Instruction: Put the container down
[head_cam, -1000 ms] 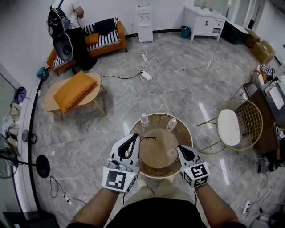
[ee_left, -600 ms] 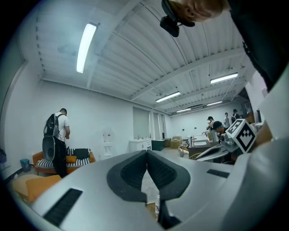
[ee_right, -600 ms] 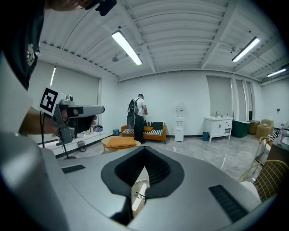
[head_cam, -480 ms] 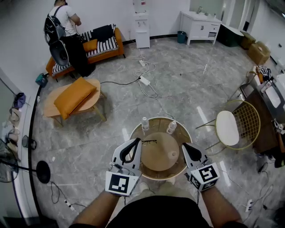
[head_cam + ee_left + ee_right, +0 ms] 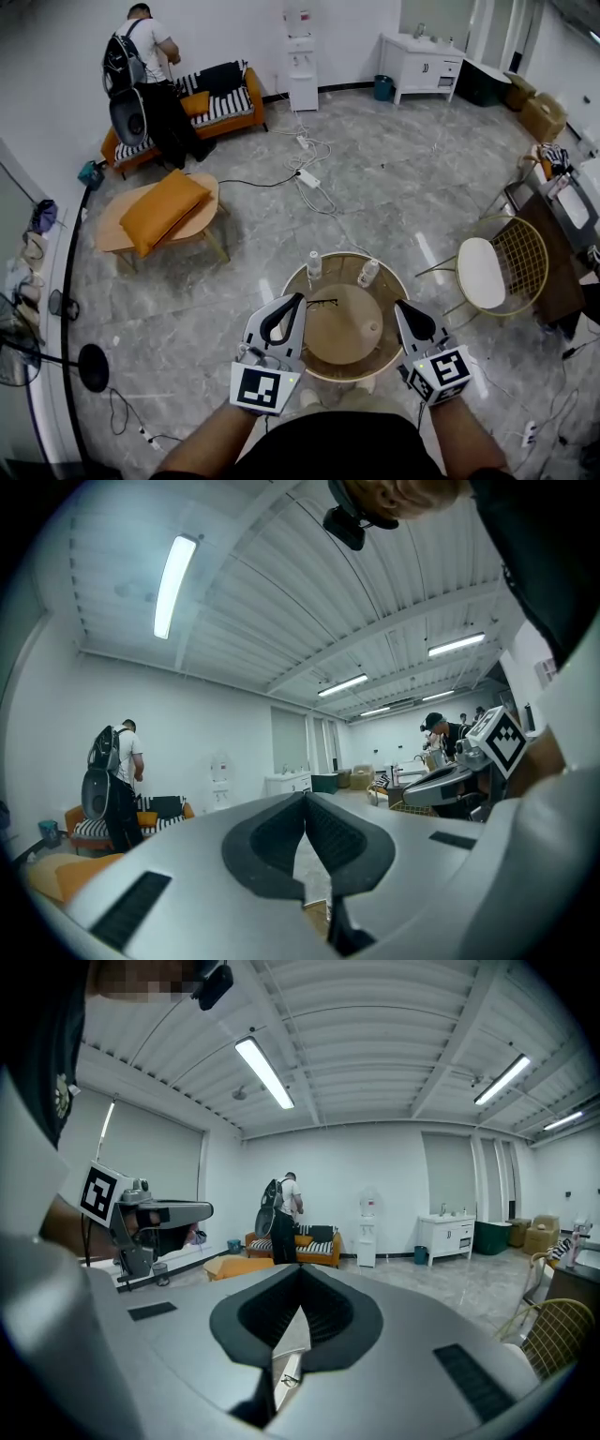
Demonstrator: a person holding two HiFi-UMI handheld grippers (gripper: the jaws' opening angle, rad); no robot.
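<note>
Left bottle (image 5: 314, 265), right bottle (image 5: 368, 272) at table (image 5: 333, 333) far edge; glasses (image 5: 320, 302), container (image 5: 374, 329) on table nearer; chair (image 5: 483, 272) right of table.

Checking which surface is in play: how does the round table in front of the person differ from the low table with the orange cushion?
The round table carries two bottles, glasses and a small pale container; the low table carries only an orange cushion. The round table has a rim around an inner top; the low table is a plain slab on splayed legs. Both tops are rounded and wood-coloured.

Two bottles (image 5: 314, 265) at table's (image 5: 330, 328) far rim
</note>
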